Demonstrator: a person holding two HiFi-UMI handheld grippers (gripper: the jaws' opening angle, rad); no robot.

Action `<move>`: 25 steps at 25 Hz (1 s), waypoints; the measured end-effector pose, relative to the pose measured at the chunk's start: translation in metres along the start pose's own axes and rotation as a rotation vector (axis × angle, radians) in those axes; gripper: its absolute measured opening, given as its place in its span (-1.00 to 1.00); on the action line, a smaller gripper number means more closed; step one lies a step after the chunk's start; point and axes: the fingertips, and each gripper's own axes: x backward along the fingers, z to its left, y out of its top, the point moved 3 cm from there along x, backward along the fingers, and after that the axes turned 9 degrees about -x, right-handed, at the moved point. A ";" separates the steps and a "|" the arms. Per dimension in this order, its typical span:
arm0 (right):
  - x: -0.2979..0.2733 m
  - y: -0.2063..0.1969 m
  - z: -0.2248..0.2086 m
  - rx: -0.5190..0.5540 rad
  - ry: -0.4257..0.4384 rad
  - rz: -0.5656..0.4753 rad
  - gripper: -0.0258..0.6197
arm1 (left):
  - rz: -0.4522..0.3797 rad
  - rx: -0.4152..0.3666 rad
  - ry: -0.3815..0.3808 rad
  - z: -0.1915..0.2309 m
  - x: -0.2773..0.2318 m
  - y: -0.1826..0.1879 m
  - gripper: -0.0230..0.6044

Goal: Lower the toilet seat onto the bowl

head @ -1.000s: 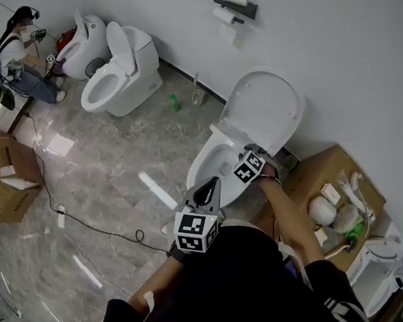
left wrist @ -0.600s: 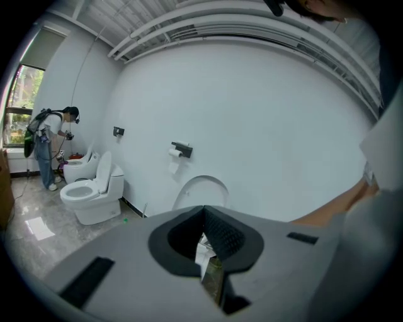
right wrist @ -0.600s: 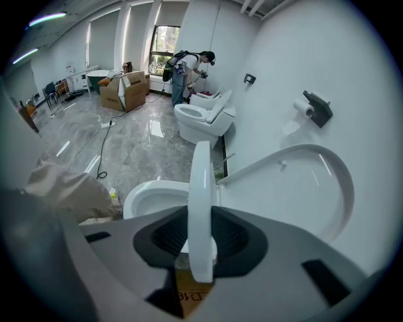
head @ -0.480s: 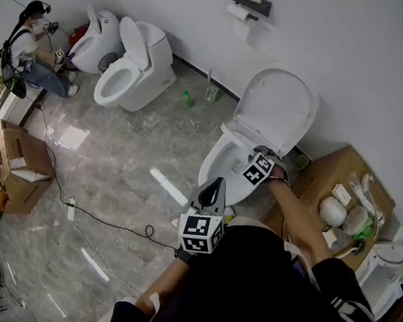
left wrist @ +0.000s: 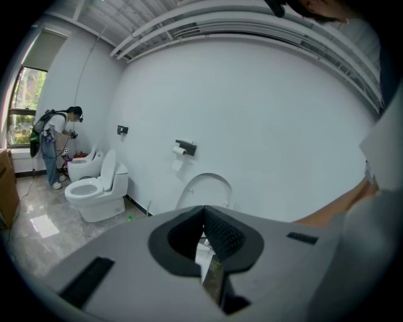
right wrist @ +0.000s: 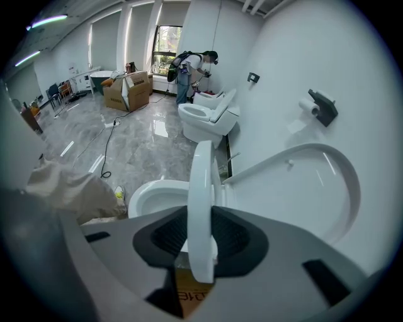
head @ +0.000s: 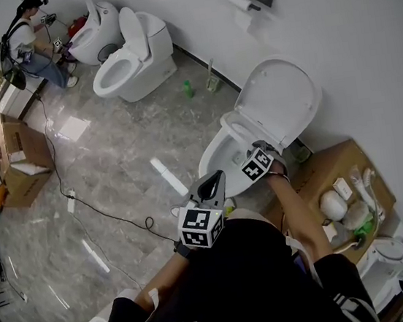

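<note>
Toilet seat (right wrist: 200,188) stands raised above glossy grey floor (head: 114,168).

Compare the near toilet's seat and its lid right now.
The seat is clamped between the jaws of the right hand-held gripper; the lid is untouched. The seat stands forward, clear of the lid, not yet on the bowl; the lid leans back toward the wall. In the right gripper view the seat shows edge-on, the lid its broad inner face. Both are white.
</note>
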 end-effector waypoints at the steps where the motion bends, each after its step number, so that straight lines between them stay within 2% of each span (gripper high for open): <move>1: 0.000 -0.001 0.001 -0.001 0.001 0.003 -0.59 | 0.002 0.002 -0.001 0.000 0.000 0.000 -0.89; 13: 0.001 0.002 0.022 0.015 0.026 0.021 -0.57 | 0.002 0.041 0.008 0.017 0.006 0.005 -0.89; 18: -0.005 -0.001 0.028 0.022 0.049 0.034 -0.56 | 0.021 0.064 0.029 0.025 0.005 -0.005 -0.89; 25: -0.011 -0.011 0.043 0.031 0.082 0.059 -0.53 | 0.033 0.098 0.019 0.023 0.000 -0.017 -0.89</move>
